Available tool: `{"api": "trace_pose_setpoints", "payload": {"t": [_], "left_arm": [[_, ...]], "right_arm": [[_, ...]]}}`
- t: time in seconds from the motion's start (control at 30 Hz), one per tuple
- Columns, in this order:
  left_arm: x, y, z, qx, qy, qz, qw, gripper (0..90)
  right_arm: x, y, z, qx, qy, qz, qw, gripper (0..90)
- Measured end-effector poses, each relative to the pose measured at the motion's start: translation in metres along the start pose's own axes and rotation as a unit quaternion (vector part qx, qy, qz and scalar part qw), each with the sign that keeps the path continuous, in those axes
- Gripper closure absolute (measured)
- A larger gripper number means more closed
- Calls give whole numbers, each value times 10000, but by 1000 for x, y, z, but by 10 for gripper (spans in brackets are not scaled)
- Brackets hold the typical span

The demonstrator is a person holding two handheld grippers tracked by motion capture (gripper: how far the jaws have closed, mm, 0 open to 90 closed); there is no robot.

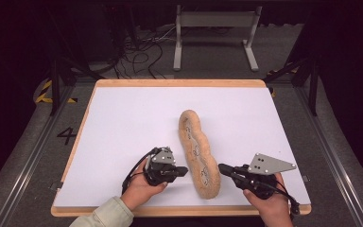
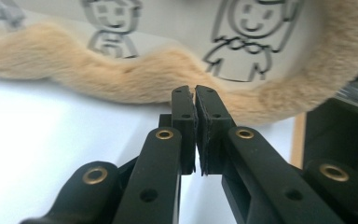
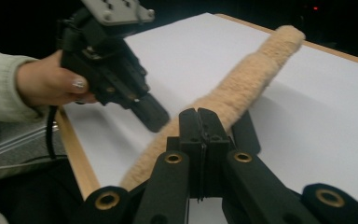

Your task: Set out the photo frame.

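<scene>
Fingers of both grippers are closed with nothing between them. On the white table, a long tan furry pouch with wavy edges and a pale panel of cartoon figures lies lengthwise near the middle, running from the far centre toward the near edge. At its left side, the left gripper points its closed tips at the fur, just beside it. At its right side, the right gripper points its closed tips at the near end, just beside the fur.
</scene>
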State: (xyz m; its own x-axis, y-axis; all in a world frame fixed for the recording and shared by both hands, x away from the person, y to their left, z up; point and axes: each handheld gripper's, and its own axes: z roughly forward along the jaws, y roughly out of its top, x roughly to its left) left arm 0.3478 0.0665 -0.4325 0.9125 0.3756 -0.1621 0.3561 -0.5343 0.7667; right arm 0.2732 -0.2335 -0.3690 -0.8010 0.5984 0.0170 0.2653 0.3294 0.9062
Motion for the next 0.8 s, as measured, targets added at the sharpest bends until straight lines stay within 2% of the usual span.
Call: {"api": "trace_pose_setpoints", "payload": {"t": [0.07,0.1,0.17,0.23,0.3,0.33,0.57,0.73,0.77,0.8], "left_arm": [[5,-1,-3,-39,91,-65,9999,866],[8,-2,-5,-41,132,-102,9999,865],[9,-3,-6,-32,139,-153,9998,864],[12,-4,-7,-55,210,-170,9996,864],[13,-5,-8,-38,210,-170,9996,863],[13,-5,-8,-30,210,-199,9996,863],[18,-5,-9,-12,329,-245,9992,862],[21,-5,-12,-27,346,-295,9990,860],[21,-6,-12,-32,348,-355,9988,859],[22,-5,-12,-40,362,-317,9988,859]], "right_arm": [[5,3,0,-6,106,-18,9999,900],[10,4,1,0,256,-31,9997,900],[17,4,5,51,367,-81,9993,900],[24,1,11,215,426,-176,9987,900],[26,0,13,270,446,-187,9985,900],[30,-5,18,390,510,-167,9978,900],[30,-12,25,552,543,-37,9970,900],[29,-11,22,656,406,-68,9970,900],[27,-11,20,703,382,-43,9968,900],[27,-11,20,703,382,-43,9968,900]]}}
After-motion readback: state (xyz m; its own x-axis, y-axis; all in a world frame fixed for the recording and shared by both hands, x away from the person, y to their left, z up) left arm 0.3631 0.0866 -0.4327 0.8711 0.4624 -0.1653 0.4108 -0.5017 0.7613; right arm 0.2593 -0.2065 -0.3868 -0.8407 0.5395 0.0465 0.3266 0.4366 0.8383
